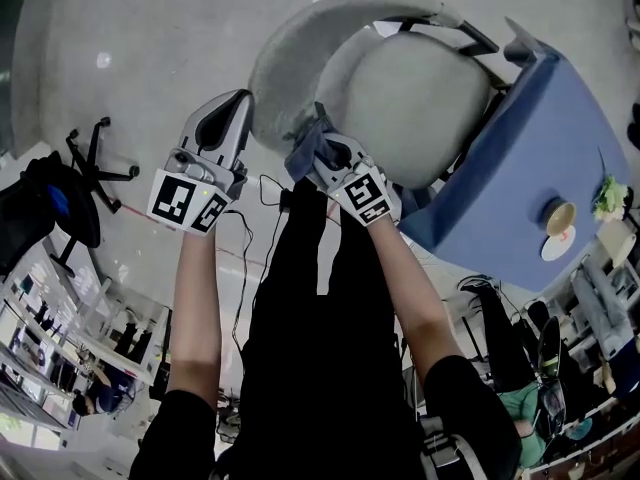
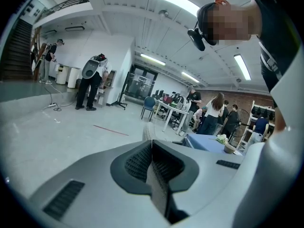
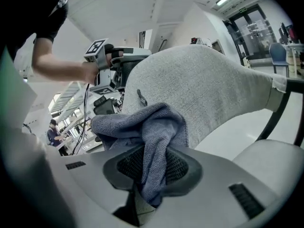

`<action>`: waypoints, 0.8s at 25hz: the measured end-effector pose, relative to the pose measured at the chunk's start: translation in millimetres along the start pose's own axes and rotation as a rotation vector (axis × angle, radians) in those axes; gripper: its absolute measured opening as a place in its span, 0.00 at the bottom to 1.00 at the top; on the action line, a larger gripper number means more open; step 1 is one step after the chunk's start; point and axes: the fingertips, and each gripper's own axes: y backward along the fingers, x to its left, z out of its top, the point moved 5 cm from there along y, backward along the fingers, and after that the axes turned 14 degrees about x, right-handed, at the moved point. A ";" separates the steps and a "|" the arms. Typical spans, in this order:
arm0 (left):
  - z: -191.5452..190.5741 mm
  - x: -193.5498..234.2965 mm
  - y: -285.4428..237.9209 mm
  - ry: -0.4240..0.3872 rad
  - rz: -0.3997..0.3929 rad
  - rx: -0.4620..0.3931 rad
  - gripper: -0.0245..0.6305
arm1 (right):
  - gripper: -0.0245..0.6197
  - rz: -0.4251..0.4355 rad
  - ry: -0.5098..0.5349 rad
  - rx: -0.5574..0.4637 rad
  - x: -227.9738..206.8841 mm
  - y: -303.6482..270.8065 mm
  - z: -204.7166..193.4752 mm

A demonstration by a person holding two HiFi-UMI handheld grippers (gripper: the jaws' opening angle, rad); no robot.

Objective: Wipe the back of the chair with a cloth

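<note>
Right gripper (image 3: 151,175) jaws clenched on a blue-grey cloth (image 3: 153,127), a fold pinched between the ribbed pads and the rest bunched up above them. Cloth bunch sits up against the grey fabric of the chair back (image 3: 204,80), low on it and near its side edge. The pale chair seat (image 3: 273,158) shows past the back on the right, with a black arm strut beside it. From the head view the right gripper's marker cube faces up and the cloth pokes out at the back's lower end, between back and seat. Left gripper (image 1: 238,110) is on the far side of the back from the seat, jaws pressed together on nothing and tip just beside the back's outer face; can't tell if it touches. The left gripper view shows the two pads meeting along one line, with the open room beyond. Both bare forearms reach from the person toward the back, black trousers below them. A blue-covered table (image 1: 540,138) stands on the seat side of the chair, touching or nearly so, and carries a cup (image 1: 560,215) on a saucer and a small bunch of flowers (image 1: 607,196). A black office chair (image 1: 60,193) stands well apart on the opposite side. Thin black cables (image 1: 266,193) trail on the grey floor (image 1: 130,48) near the back.
</note>
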 end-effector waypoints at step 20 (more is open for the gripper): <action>-3.0 0.4 -1.6 0.025 0.000 -0.016 0.07 | 0.21 0.049 -0.029 -0.006 -56.5 -32.2 23.4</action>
